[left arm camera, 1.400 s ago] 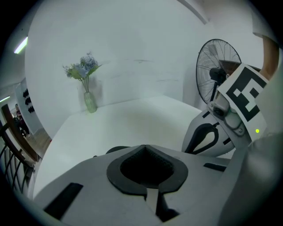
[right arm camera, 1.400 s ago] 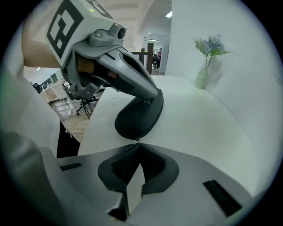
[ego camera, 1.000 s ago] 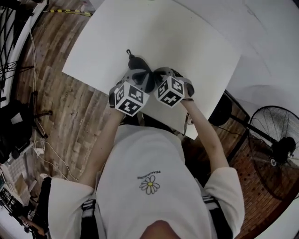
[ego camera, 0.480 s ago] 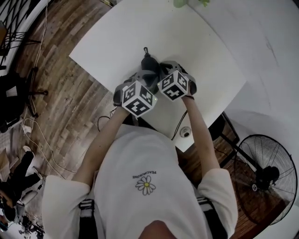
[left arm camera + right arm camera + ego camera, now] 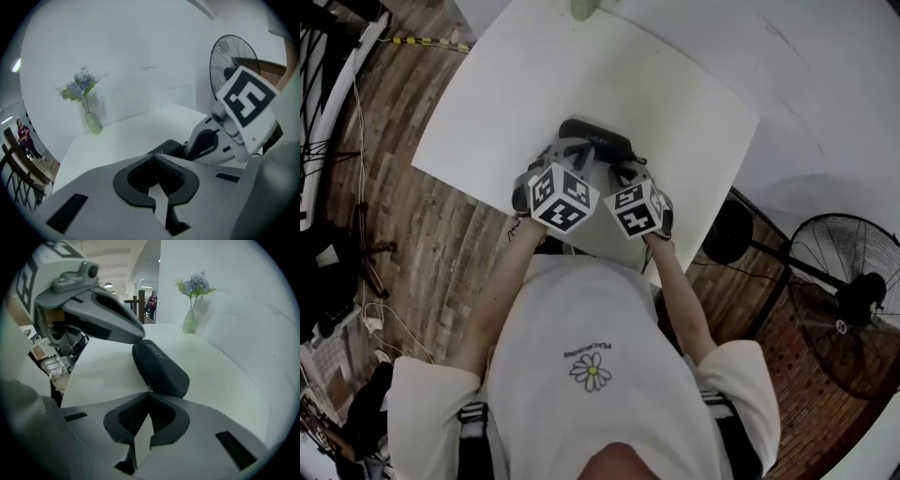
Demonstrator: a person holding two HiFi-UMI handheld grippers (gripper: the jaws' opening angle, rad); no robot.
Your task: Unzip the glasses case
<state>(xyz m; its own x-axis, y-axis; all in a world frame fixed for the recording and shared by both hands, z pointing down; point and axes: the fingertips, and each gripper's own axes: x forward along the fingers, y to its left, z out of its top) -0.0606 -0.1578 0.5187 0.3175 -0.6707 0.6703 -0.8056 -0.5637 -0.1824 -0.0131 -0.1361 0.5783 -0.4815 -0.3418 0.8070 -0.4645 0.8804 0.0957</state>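
The glasses case [image 5: 159, 369] lies flat on the white desk [image 5: 675, 103]. The seam that shows looks closed, so I judge the unzipping hardly begun, if at all. The right claw [image 5: 149, 392] has its jaws pressed together at the case's near end. A tiny glint there may be the zip pull, but I cannot tell. The left claw [image 5: 158, 154], likewise closed, sits at the case's near edge.

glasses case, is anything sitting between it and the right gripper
Nothing visible does. The right gripper, jaws together, has its tips right at the near edge of the glasses case. The left gripper, also shut, sits at the case's side, not in between.
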